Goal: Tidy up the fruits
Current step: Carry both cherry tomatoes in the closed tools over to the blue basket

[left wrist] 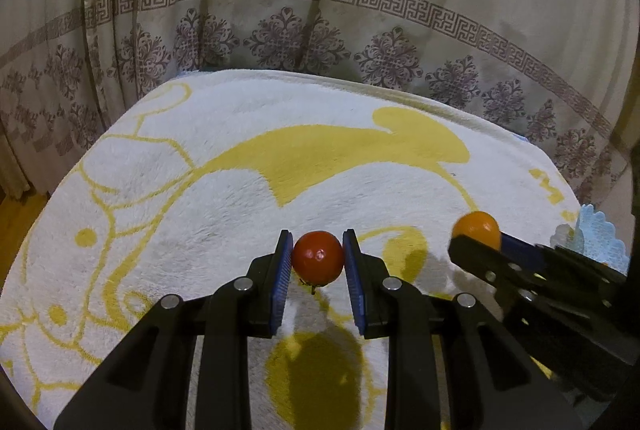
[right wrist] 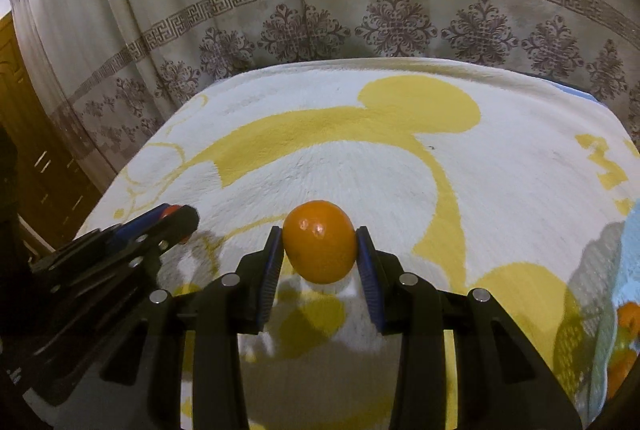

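Left gripper [left wrist: 318, 256]: clamped the red tomato [left wrist: 318, 256].
Right gripper [right wrist: 319, 244]: clamped the orange [right wrist: 319, 242].
Blanket [left wrist: 224, 190]: far part lay free up to the curtain [left wrist: 320, 10].

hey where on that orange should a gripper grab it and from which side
Across its widest middle, one pad on each flank, coming from behind and above along the fingers, as the right gripper does now. The orange is a smooth oval with no stem or handle, so only the broad belly gives the flat pads opposing contact; gripping nearer either end would likely let it squirt out.
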Motion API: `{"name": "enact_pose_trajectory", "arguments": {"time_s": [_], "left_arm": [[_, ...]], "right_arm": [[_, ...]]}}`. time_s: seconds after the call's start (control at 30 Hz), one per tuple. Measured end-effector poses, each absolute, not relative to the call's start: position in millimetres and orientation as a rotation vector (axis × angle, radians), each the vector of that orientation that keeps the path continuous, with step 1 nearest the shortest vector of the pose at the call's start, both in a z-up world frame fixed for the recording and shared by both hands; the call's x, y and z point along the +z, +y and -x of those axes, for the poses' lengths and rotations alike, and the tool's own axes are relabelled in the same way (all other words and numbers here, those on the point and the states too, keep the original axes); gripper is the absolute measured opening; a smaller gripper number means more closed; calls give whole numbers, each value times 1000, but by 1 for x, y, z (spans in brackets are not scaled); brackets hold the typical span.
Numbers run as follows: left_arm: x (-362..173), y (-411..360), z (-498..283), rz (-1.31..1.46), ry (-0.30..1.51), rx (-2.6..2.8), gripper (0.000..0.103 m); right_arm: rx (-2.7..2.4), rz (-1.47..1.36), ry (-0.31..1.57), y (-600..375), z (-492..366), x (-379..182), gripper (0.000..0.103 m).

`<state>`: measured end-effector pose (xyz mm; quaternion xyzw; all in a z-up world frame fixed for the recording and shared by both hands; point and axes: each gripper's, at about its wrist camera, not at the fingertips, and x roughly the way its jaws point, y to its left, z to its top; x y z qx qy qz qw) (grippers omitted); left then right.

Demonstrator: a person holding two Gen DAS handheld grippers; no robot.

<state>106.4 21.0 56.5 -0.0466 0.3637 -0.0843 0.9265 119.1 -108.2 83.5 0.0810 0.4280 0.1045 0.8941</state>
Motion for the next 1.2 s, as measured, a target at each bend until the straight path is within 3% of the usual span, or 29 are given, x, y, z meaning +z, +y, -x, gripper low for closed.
{"name": "enact_pose_trajectory", "arguments": {"time_s": [1.2], "left_arm": [[77,-18,-71,24,683,-296,26]], "right_arm": [[76,-247,785,-155,-29,123,38]]}}
